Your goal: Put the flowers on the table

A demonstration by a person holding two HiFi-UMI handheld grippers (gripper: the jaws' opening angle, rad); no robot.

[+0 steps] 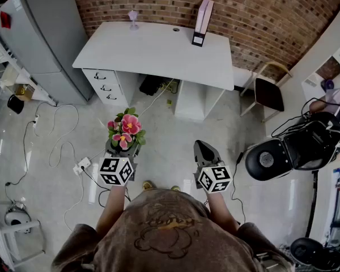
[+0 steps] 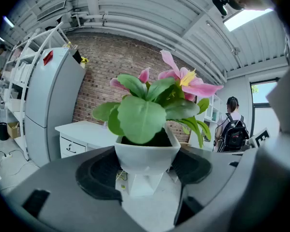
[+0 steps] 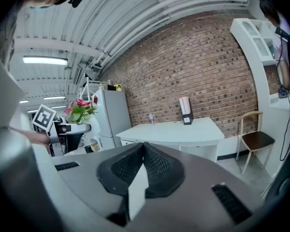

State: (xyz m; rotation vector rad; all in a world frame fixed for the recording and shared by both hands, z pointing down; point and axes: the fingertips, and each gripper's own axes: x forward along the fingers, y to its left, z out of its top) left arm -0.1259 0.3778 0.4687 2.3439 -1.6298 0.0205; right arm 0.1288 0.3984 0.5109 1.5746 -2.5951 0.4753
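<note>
A small white pot (image 2: 145,156) of pink flowers (image 1: 124,132) with green leaves stands upright between the jaws of my left gripper (image 1: 123,149), which is shut on the pot's sides (image 2: 145,170). I hold it above the floor, well short of the white table (image 1: 158,50) against the brick wall. My right gripper (image 1: 204,151) hangs beside it to the right, shut and empty, its pads meeting (image 3: 142,166). In the right gripper view the flowers (image 3: 79,109) show at the left and the table (image 3: 174,129) lies ahead.
On the table stand a small vase (image 1: 134,19) and an upright file box (image 1: 203,16). A grey fridge (image 1: 39,38) is left of it, a chair (image 1: 269,92) right. Cables and a power strip (image 1: 82,165) lie on the floor. A person with a backpack (image 2: 232,129) stands far off.
</note>
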